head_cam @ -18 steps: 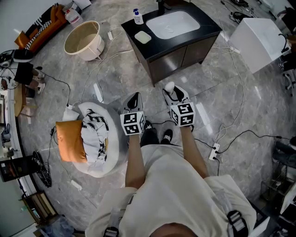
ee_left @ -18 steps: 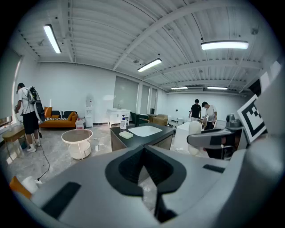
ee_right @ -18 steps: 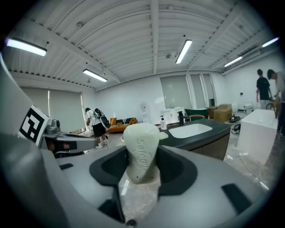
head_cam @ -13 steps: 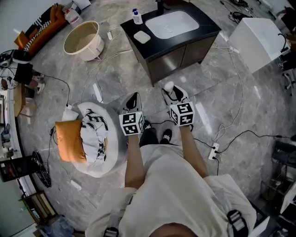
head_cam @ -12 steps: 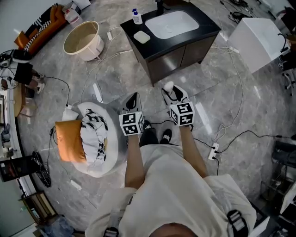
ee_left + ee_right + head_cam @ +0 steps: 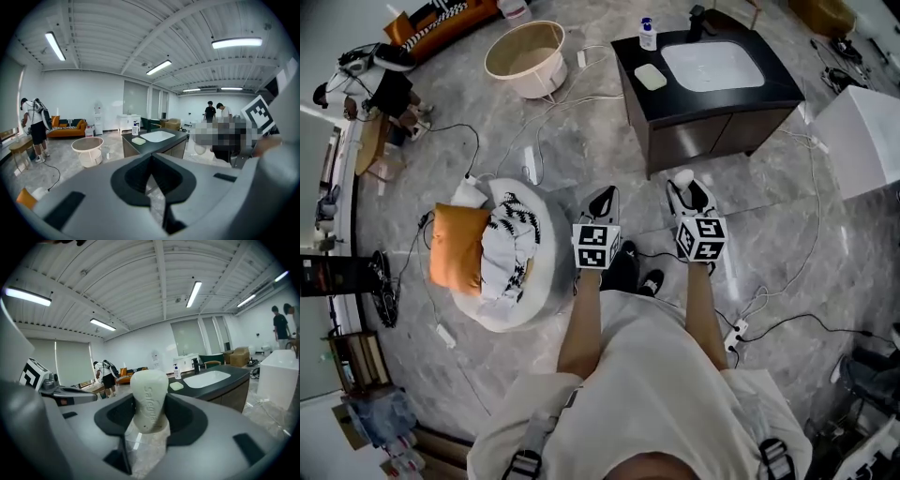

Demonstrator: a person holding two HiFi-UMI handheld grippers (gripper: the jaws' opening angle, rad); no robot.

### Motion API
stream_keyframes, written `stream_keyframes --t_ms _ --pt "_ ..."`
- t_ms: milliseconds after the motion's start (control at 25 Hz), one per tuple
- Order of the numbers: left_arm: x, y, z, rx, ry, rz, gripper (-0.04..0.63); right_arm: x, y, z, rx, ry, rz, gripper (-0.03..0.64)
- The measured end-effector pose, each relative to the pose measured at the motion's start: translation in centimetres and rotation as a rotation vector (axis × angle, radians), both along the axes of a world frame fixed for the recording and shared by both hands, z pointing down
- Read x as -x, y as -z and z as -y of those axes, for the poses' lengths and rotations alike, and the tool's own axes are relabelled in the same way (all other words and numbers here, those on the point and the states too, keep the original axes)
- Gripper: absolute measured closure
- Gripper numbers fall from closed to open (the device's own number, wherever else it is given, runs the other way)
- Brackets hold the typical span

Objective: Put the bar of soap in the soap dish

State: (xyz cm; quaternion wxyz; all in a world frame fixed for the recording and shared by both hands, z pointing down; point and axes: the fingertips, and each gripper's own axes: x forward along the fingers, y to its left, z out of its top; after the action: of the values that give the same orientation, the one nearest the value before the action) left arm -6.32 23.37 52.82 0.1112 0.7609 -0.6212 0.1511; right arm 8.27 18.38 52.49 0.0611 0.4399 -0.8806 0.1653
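Standing upright, the Safeguard bar of soap (image 6: 149, 399) is clamped between the jaws of the right gripper (image 6: 686, 187), ready to be carried to the green soap dish (image 6: 651, 76), seen well apart on the black bench (image 6: 712, 101) beside the sink (image 6: 712, 66). The jaws of the left gripper (image 6: 603, 202) are closed together, empty.

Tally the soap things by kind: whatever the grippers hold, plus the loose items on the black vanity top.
bar of soap: 1
soap dish: 1
pump bottle: 1
Total: 3
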Motion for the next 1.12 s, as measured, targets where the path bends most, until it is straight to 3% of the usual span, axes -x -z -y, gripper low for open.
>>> stream_keyframes --t_ms 280,680,1120 --pt "2.0 0.1 1.5 -0.007 0.030 -0.016 0.589 1.9 -0.1 1.3 0.001 0.030 -0.013 0.417" --pt "1.6 1.6 8.2 -0.026 -0.078 -0.007 0.589 1.4 1.0 6.1 -0.015 -0.056 -0.026 0.419" --pt "2.8 1.9 15.5 -0.033 -0.122 -0.070 0.589 1.5 0.8 10.8 0.002 -0.141 -0.054 0.420"
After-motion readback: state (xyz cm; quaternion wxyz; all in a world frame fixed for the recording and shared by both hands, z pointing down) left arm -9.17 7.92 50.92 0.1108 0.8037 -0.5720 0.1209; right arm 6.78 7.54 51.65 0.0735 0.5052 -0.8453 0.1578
